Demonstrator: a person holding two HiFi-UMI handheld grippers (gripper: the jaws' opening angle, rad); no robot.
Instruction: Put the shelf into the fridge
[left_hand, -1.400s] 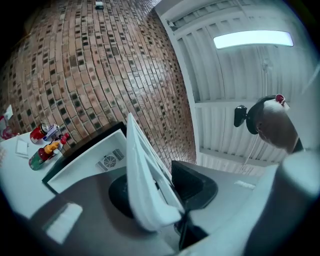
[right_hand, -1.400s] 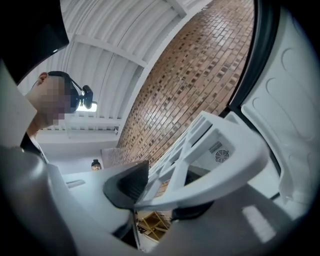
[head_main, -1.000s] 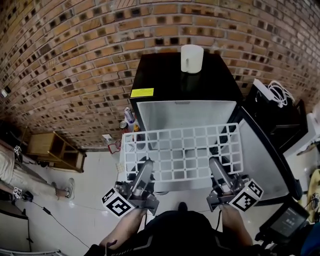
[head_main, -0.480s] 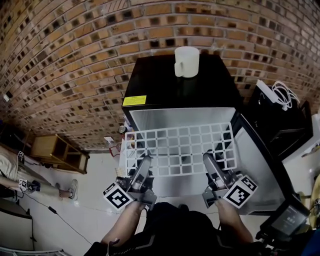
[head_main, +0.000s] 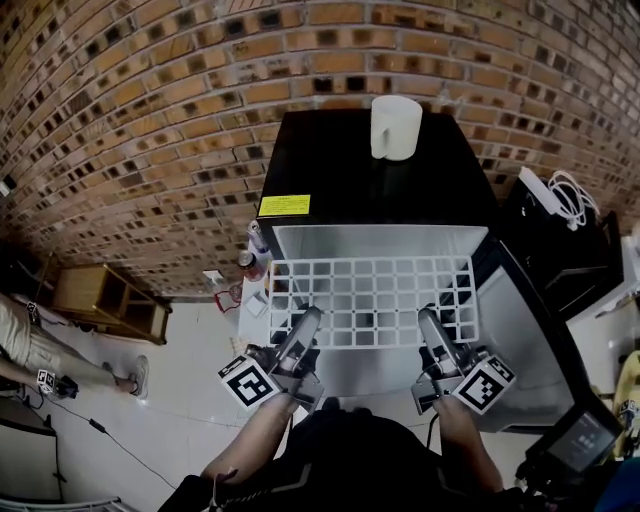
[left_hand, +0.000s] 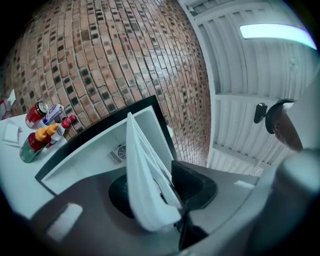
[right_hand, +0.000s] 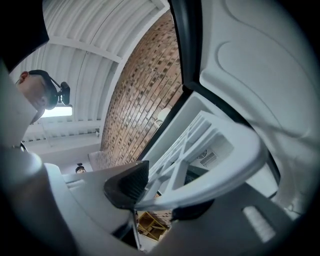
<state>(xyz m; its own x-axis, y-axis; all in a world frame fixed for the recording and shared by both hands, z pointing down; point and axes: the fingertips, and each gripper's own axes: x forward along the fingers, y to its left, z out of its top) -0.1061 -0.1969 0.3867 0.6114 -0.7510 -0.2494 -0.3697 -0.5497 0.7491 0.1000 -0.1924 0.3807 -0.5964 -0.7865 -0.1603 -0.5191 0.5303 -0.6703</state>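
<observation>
**Fingers (left_hand: 192, 182) of both grippers clamped on the shelf (head_main: 370, 300) at the fridge (head_main: 330, 165) mouth**

Left gripper (head_main: 305, 320) pinches the near edge of the white grid shelf towards its left corner. In its own view, the dark pad presses on the white rim from one side and the other finger backs it. Right gripper (head_main: 430, 320) does the same towards the right corner, with the shelf's curved rim caught between its dark pad and the opposite finger. Neither pair of fingers stands released; each is closed on the rim.

The shelf lies roughly flat across the open front of the black fridge, its far edge reaching into the white cavity and its near edge outside. The door (head_main: 525, 335) hangs open on the right. A white mug (head_main: 395, 126) stands on the fridge top, and bottles and cans (left_hand: 42, 127) stand just beside the fridge's left side.

Against the frame a second ago, the shelf looks smaller and sits lower and further in towards the cavity, where before it was held higher and out in front. Both grips sit at the same spots on the rim.
</observation>
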